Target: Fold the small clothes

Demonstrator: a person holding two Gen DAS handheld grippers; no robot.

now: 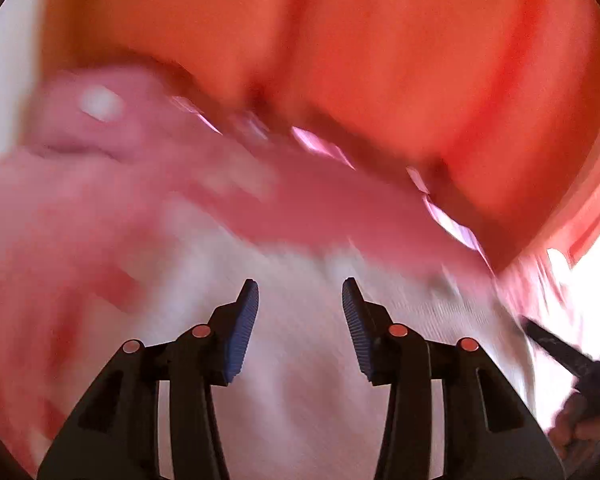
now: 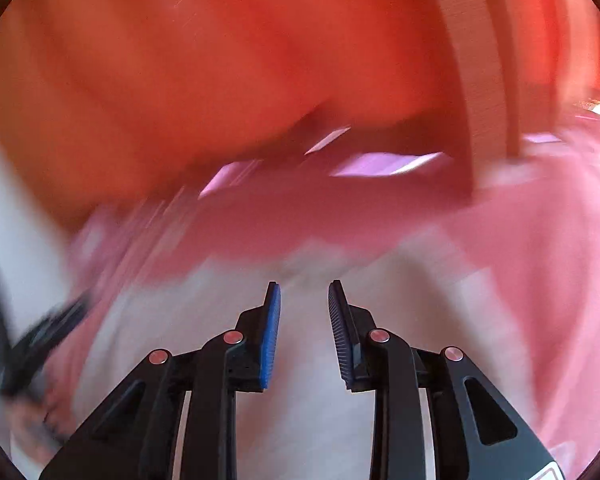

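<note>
Pink garment (image 1: 292,208) lies blurred ahead; left gripper (image 1: 300,300) and right gripper (image 2: 304,300) jaws apart

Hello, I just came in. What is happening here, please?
A person holds a tool in each hand over a pink and white garment lying flat. The left tool and the right tool are both open and hold nothing; white cloth shows between the fingers. Orange fabric fills the background. In the left view, the right tool appears at the right edge. Both pictures are badly blurred, so the garment's type and how far it is folded cannot be told.
</note>
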